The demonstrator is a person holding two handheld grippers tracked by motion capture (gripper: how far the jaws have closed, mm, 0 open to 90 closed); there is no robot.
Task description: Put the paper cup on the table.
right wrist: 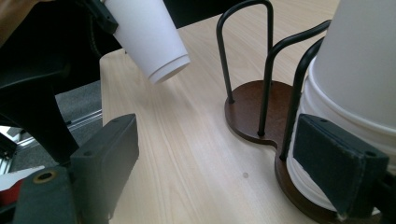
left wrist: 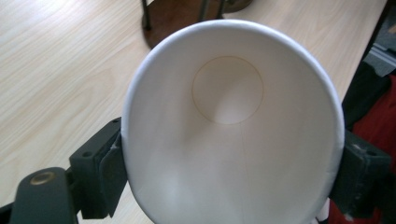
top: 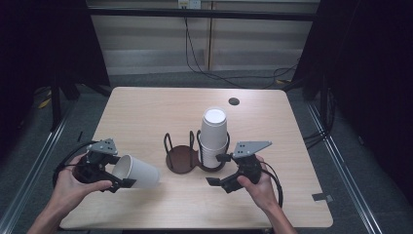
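Left gripper (top: 119, 181): squeezes 1 paper cup (top: 139, 171), tipped sideways, ready for the holder (top: 181, 158).
Right gripper (top: 220, 169): wide, empty, beside the cup stack (top: 214, 136).

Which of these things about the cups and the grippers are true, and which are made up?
1. The left gripper holds a white paper cup on its side. True.
2. That cup has juice in it. False: the left gripper view shows it empty.
3. The stack of cups sits in the holder. True.
4. The right gripper is shut on the stack. False: its jaws stand open, with nothing between them.
5. Both rings of the holder are full. False: the left ring is empty.
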